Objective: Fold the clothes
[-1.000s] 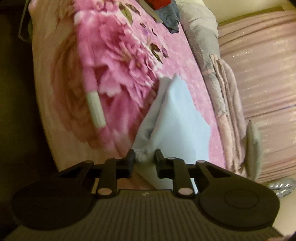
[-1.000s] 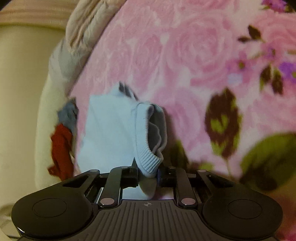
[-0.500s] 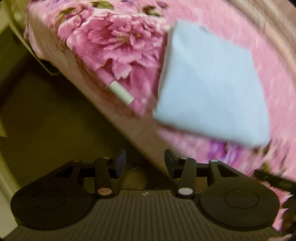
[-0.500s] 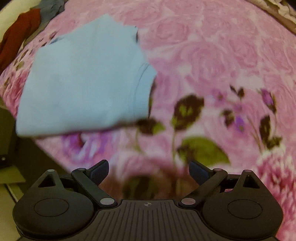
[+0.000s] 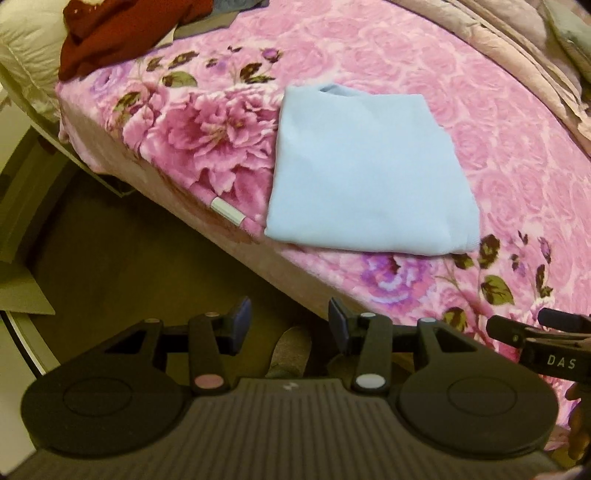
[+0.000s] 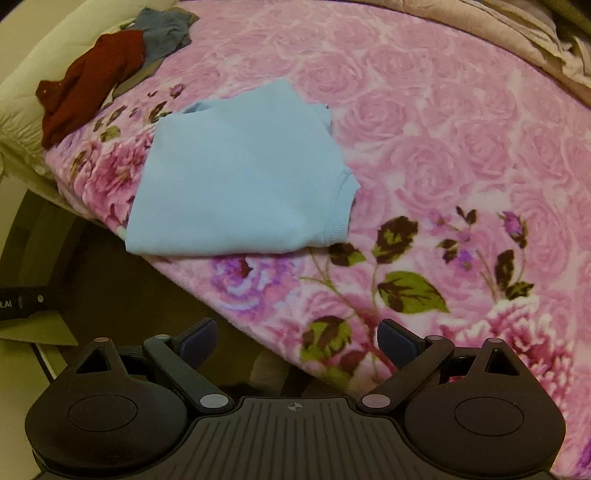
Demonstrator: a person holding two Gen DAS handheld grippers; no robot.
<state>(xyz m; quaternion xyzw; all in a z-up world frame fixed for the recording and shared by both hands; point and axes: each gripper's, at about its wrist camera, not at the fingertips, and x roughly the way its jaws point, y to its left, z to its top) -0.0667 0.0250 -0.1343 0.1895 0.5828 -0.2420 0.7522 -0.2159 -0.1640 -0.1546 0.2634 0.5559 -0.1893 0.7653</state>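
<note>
Light blue garment: folded into a flat, roughly square packet, lying on the floral blanket close to the near bed edge; a ribbed cuff shows at its right corner in the right wrist view.
Floral blanket: pink, printed with roses and dark leaves, covering the bed under the light blue garment.
Left gripper: jaws apart, holding nothing, off the near bed edge and below the light blue garment, not touching it.
Right gripper: jaws wide apart, empty, over the near edge of the blanket, apart from the light blue garment and to its right.
Dark red garment: crumpled at the far left corner of the bed, well apart from the light blue garment.
Grey-blue garment: bunched just beyond the dark red garment, touching it.
White tag: on the blanket edge, just left of the light blue garment's near corner.
</note>
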